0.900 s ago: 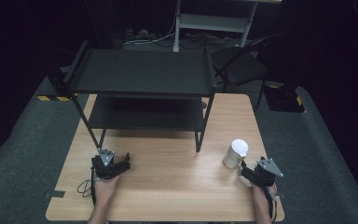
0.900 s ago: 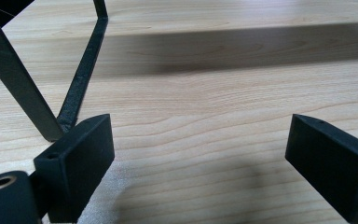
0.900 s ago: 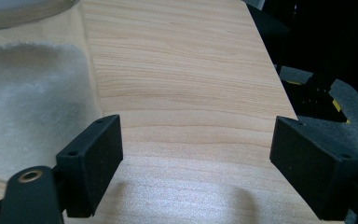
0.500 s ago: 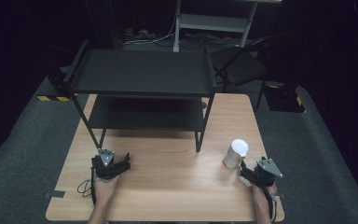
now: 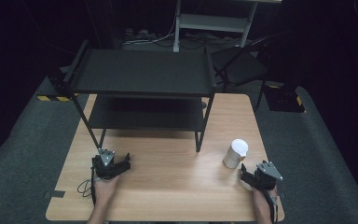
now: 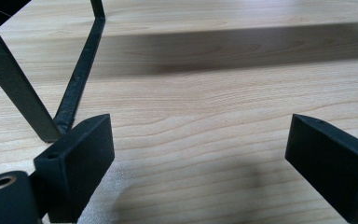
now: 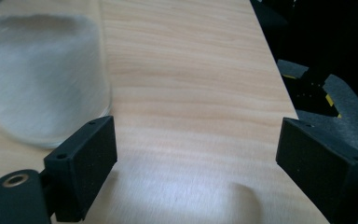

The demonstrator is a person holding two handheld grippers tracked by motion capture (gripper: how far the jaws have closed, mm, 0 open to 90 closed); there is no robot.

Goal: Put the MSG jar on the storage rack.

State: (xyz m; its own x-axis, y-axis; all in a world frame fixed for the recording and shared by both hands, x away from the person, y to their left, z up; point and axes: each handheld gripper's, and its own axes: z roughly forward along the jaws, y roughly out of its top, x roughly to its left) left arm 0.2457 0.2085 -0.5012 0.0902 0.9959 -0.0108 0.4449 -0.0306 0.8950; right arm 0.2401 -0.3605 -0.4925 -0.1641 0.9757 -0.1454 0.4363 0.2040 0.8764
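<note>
1. A light wooden rectangular table [image 5: 168, 186] is carrying a black metal two-tier shelf rack [image 5: 142, 72] on its far half; the near half is lying bare apart from the cup and the two grippers.
2. A white frosted plastic cup [image 5: 235, 153] is standing upright on the table's right side, to the right of the rack's near right leg and well apart from it. Its long axis is running vertically.
3. The right gripper [image 5: 248, 173] is resting low near the table's right front corner, just beside the cup and nearer to it by far. In the right gripper view the cup [image 7: 42, 79] is sitting ahead and to the left of the left jaw, outside the gap, so I judge the hand would be needing to swing left to bring the cup between the jaws.
4. The right gripper's jaws are standing apart with nothing but tabletop between them.
5. The left gripper [image 5: 121, 164] is sitting at the table's left front, well apart from the cup; its jaws are spread wide over bare wood, with a rack leg [image 6: 77, 79] just beyond them.
</note>
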